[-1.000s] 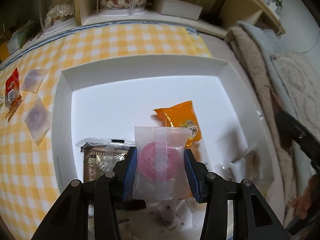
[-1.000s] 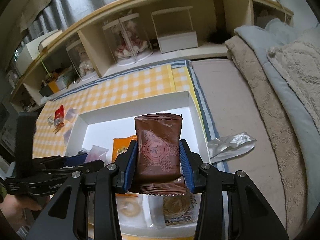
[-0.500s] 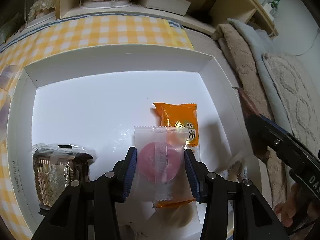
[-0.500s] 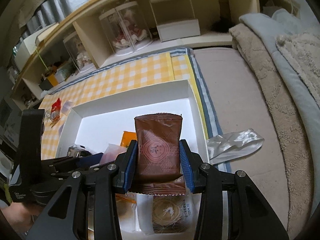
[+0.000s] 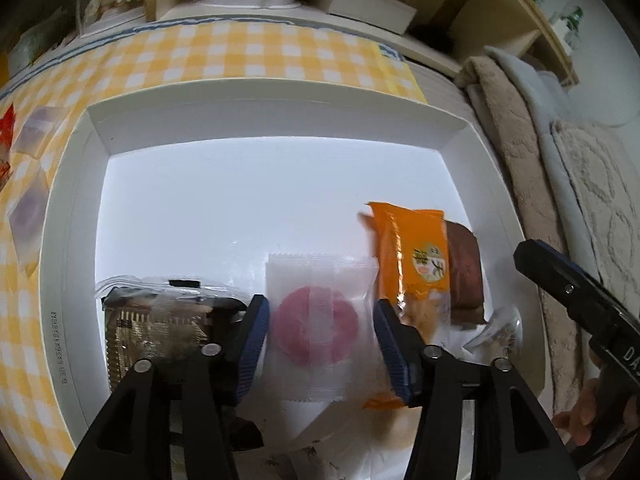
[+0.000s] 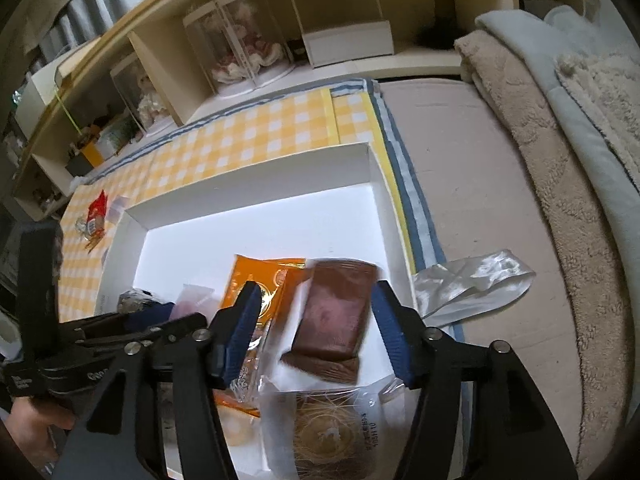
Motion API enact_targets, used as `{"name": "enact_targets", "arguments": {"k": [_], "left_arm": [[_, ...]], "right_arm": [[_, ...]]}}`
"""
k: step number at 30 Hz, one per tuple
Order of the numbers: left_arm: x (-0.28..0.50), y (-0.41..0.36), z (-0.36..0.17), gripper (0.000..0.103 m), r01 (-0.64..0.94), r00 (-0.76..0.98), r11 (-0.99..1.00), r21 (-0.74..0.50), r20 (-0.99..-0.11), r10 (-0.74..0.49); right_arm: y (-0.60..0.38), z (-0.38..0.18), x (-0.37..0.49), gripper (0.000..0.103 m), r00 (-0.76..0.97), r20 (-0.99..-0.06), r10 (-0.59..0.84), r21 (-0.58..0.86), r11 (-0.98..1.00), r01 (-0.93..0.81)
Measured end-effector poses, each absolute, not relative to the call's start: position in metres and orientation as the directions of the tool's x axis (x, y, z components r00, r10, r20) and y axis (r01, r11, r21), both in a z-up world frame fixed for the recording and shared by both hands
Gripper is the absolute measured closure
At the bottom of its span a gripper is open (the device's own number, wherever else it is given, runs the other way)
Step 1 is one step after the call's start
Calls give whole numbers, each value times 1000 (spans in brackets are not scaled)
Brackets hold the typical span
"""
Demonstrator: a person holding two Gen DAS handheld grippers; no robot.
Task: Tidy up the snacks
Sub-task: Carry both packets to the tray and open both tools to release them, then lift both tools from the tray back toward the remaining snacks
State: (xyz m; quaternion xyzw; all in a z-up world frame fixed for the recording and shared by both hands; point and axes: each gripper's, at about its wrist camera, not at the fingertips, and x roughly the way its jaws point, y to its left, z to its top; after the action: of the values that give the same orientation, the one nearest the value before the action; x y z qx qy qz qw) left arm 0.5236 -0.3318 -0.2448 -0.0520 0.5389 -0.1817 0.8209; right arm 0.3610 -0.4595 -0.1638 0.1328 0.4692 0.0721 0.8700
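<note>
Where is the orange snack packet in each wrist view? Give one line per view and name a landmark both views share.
Left wrist: the orange snack packet lies right of centre in the white box, beside the brown packet.
Right wrist: the packet sits left of centre, partly behind the right gripper's left finger.
Shared landmark: the yellow checked cloth beyond the box's far wall.

Both wrist fisheyes look steeply down, close over the shallow white cardboard box (image 5: 276, 120) (image 6: 256, 196); both share its orange foil snack packet (image 5: 412, 248) (image 6: 260, 280).
</note>
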Motion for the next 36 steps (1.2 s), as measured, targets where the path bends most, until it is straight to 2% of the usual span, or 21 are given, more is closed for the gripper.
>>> {"name": "enact_targets", "arguments": {"k": [3,11,15,21,25,27,29,36], "left_arm": [[520,-330,-239,41,249,354,926,-285,-863,-360],[511,-316,-222,39,248,370,924,-290,-853,-367],[494,-304,-210,35,261,381,923,-284,-848,-369],[474,-292,-191,24,279,411,925,-256,-839,-356],[460,-285,-176,11,296,433,924,-241,-829,-354],[454,-281,-170,5,299,445,925,-236,-823,-354],[448,-276,-163,1,300,460,927,-227,-817,-349],[428,-256,-137,0,320,497,926,-198,-797,-343]], "right_arm": [[-458,-161,358,44,543,-801,253,299,954,-4],[-462,-156,344,41,536,-808,246,297,955,9],[-462,-155,336,38,536,-808,243,295,955,13],[-460,-150,322,29,549,-808,214,269,963,21],[-459,-145,313,13,563,-802,202,261,965,25],[-458,-141,308,10,570,-799,192,251,968,25],[-457,-136,304,0,579,-795,178,239,971,29],[-455,-121,293,0,603,-783,149,220,975,44]]}}
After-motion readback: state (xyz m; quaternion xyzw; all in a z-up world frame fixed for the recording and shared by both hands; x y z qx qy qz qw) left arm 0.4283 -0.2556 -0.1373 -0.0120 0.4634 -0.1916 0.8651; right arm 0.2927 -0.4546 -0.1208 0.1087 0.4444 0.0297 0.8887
